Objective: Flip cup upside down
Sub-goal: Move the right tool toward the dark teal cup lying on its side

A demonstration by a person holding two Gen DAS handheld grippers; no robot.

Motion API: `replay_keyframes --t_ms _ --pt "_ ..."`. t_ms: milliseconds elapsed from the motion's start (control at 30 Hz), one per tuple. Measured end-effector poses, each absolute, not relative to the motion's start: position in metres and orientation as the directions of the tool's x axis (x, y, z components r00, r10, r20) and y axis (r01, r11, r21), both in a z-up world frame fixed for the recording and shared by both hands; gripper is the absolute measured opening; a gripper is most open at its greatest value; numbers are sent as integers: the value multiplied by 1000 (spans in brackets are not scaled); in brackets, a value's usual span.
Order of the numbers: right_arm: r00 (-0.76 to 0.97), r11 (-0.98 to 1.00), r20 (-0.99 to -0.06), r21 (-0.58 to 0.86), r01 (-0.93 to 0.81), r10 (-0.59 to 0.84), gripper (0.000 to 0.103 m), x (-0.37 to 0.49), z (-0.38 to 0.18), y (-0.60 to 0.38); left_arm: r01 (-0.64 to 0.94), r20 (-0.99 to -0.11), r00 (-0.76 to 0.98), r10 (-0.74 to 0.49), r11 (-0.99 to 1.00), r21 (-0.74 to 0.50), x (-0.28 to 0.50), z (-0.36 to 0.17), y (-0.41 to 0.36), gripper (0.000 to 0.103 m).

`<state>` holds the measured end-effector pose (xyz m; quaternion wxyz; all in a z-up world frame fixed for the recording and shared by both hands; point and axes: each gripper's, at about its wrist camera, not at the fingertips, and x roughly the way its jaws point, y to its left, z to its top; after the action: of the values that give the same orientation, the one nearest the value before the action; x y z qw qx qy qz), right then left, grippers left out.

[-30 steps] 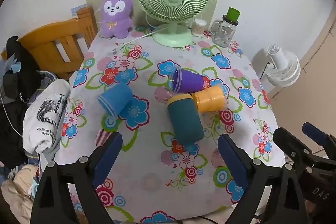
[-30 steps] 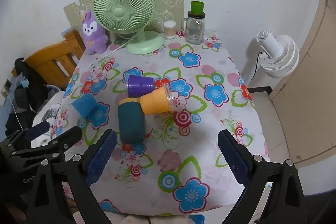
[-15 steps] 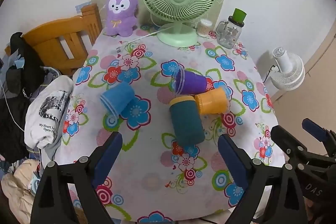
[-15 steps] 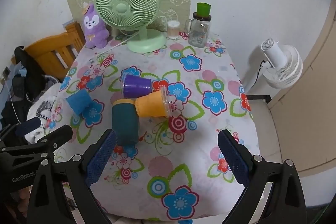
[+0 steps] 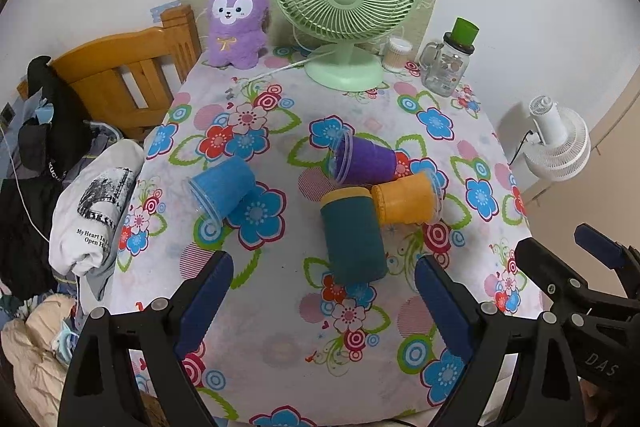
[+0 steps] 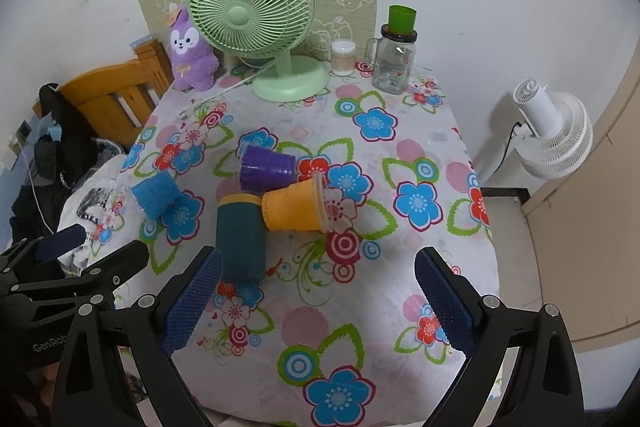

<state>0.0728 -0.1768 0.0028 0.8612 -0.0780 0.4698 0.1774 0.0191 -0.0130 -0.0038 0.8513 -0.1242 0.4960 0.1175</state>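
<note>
Both the left gripper (image 5: 322,301) and the right gripper (image 6: 318,301) hung with jaws spread wide and empty over the near edge of the floral table (image 6: 400,259). Four cups lay on their sides ahead of them: a teal cup (image 5: 352,235) nearest, touching an orange cup (image 5: 406,203), a purple cup (image 5: 366,161) just beyond, and a blue cup (image 5: 222,187) apart to the left. They looked like light, thin plastic, likely to roll or slip, so a gentle pinch across the mid-wall seemed the safest hold.
</note>
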Motion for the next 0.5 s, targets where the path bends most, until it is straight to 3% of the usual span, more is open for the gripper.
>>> replay_keyframes --t_ms 500 --pt "500 923 -836 18 -384 225 98 86 4 -187 -338 -870 480 117 939 -60 30 -1 -24 94"
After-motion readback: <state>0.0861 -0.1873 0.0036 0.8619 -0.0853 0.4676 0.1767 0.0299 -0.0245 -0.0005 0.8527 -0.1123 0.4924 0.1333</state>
